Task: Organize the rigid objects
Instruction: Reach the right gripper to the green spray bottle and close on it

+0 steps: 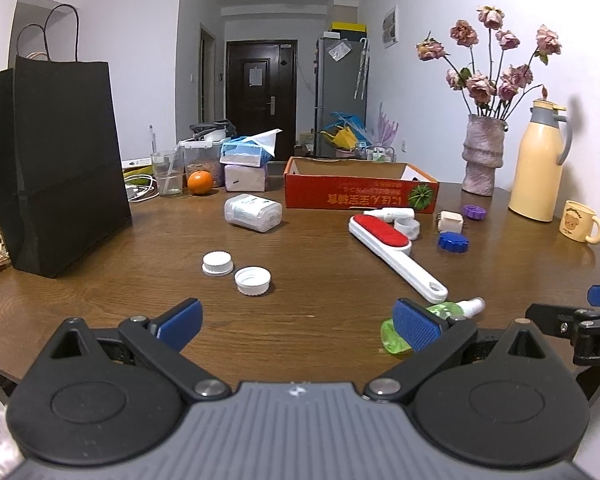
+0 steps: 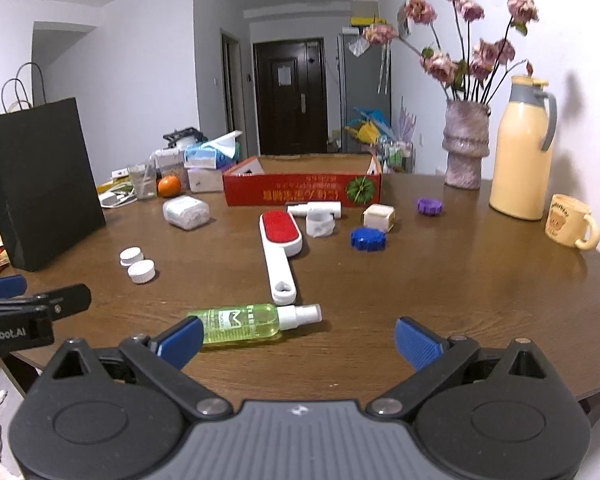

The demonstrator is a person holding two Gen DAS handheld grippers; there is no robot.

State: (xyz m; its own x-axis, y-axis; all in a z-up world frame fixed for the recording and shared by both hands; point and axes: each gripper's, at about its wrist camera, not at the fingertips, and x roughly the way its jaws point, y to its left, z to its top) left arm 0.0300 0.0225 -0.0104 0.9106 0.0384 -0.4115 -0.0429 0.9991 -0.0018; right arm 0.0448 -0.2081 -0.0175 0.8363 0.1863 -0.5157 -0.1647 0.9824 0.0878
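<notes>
Even, cool indoor light; the worktop [image 1: 300, 264] shows soft glare. The jug [image 2: 520, 148] casts a faint wall shadow. Fisheye bending and dark corners; focus sharp.

On the brown wooden table [image 2: 440, 280], the green spray bottle [image 2: 240, 322] lies nearest, the white-handled red lint brush [image 2: 280, 248] just behind it. Two white screw caps [image 2: 137, 265] sit to its left, the red cardboard box [image 2: 300, 188] farther back, the blue toothed cap [image 2: 367, 239] right of the brush.
</notes>
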